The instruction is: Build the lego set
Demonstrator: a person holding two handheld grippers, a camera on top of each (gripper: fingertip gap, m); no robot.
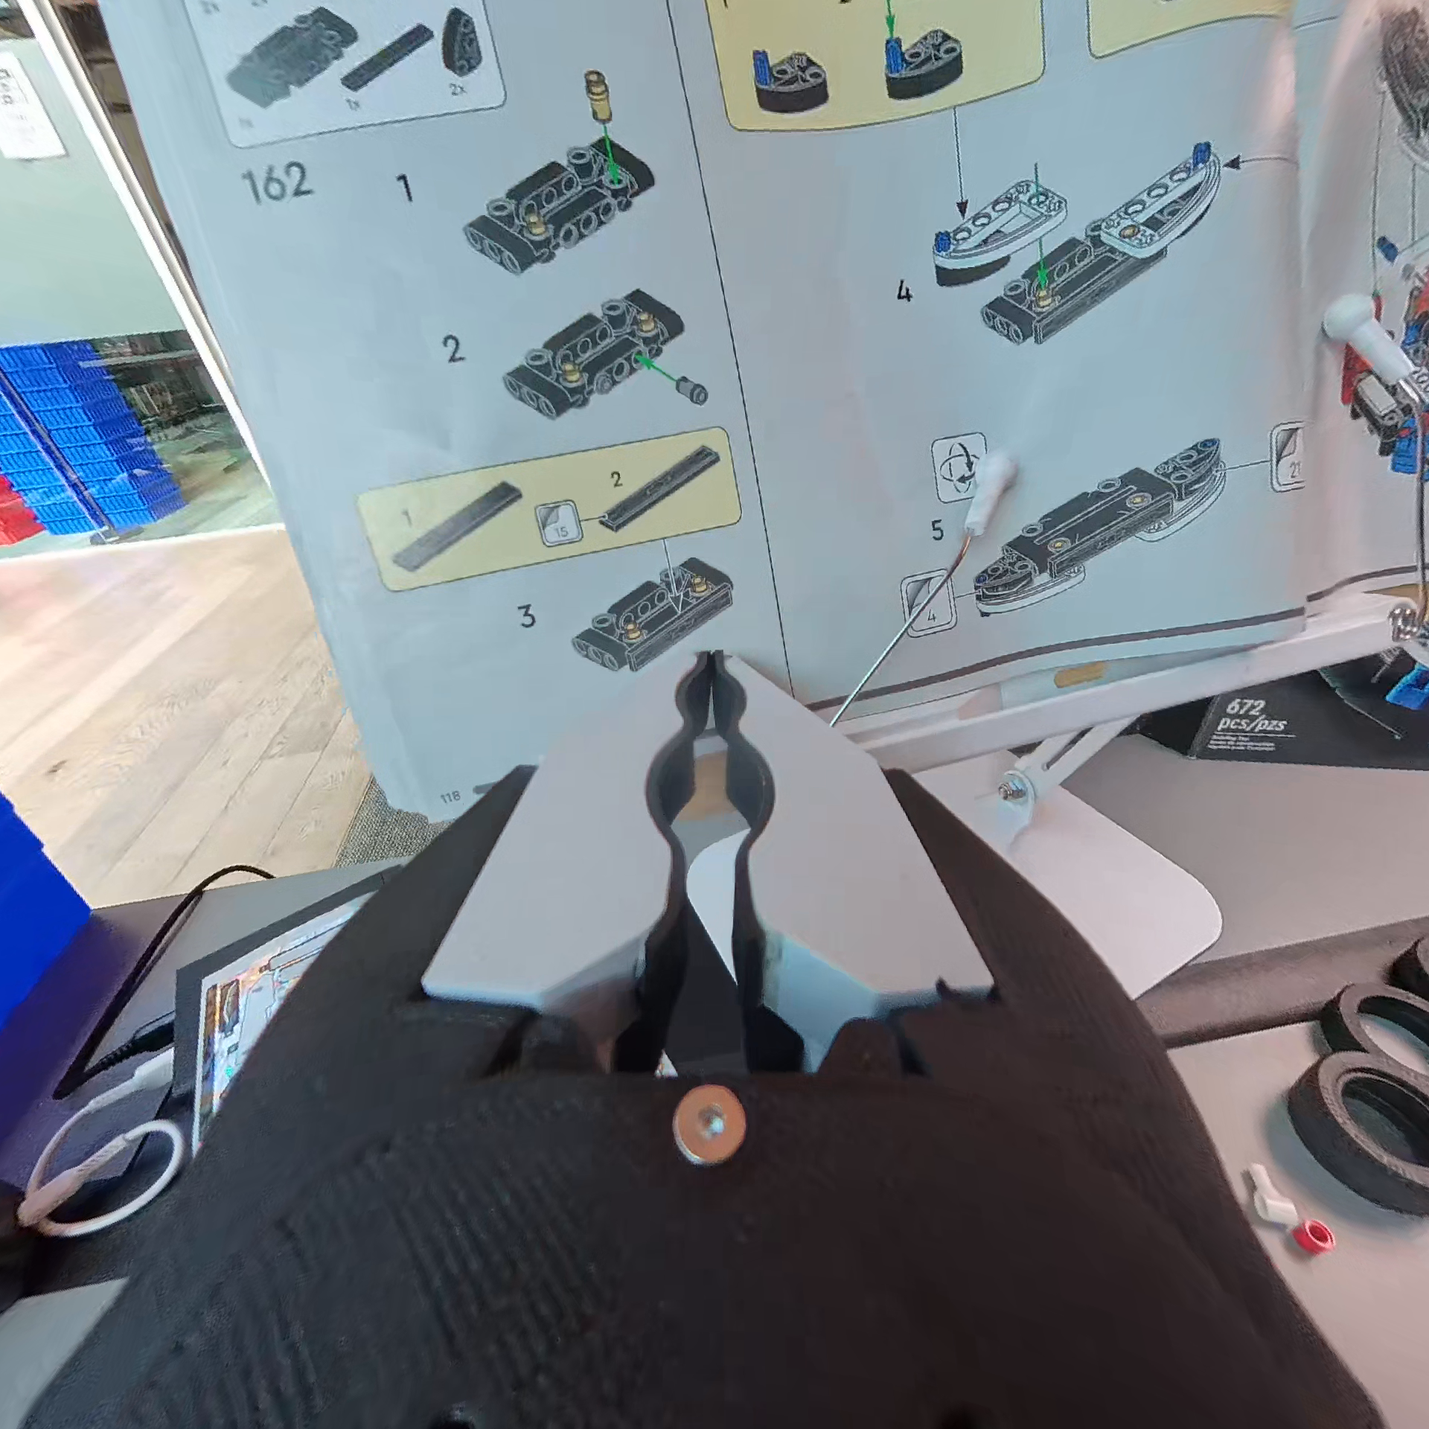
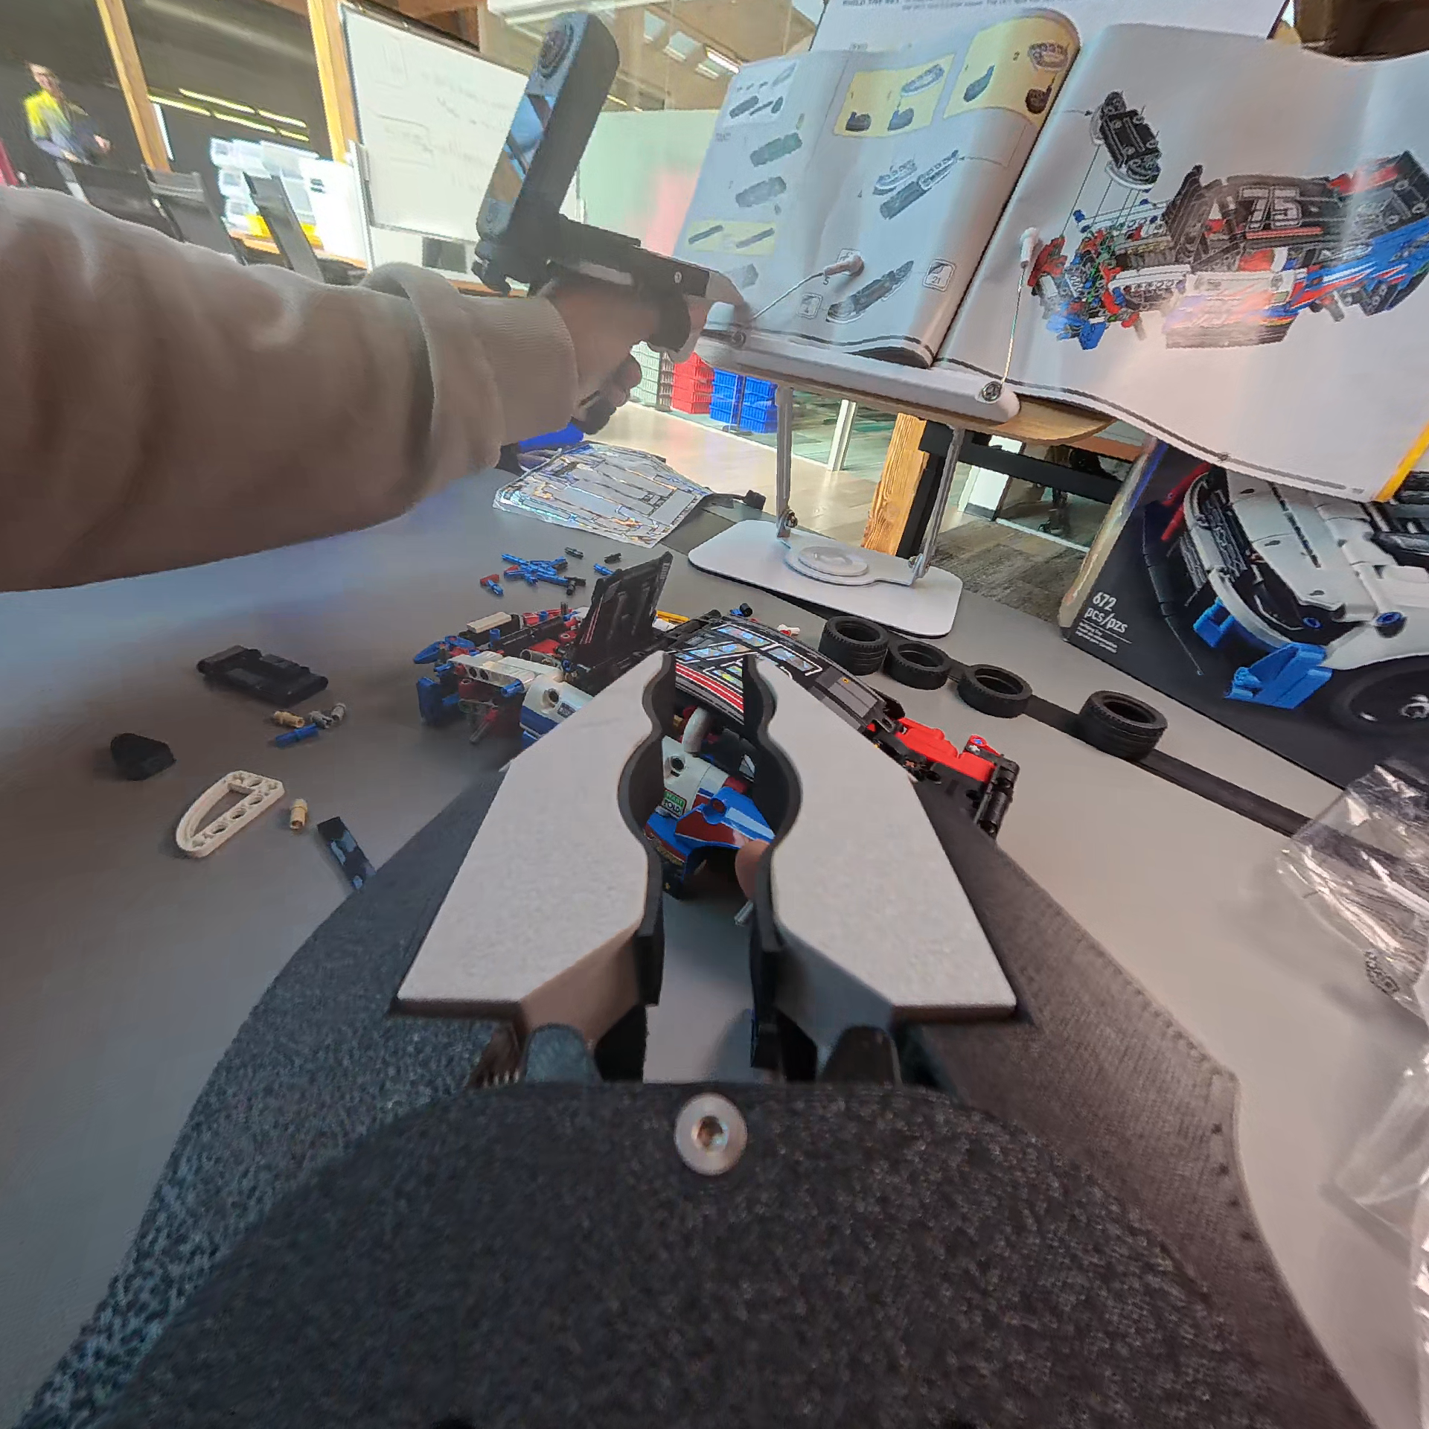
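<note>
Left claw (image 1: 713, 657), tips pinched together and empty, points at the propped instruction booklet (image 1: 619, 348), while the right claw (image 2: 707, 673), slightly parted and empty, hovers nearer, directly above the half-built car (image 2: 557, 680) on the tabletop (image 2: 193, 889).

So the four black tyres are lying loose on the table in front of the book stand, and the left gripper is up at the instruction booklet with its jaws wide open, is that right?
Not quite: the left gripper is shut, its fingertips meeting at the instruction booklet, as the left wrist view shows. The four black tyres do lie loose on the table by the book stand.
</note>
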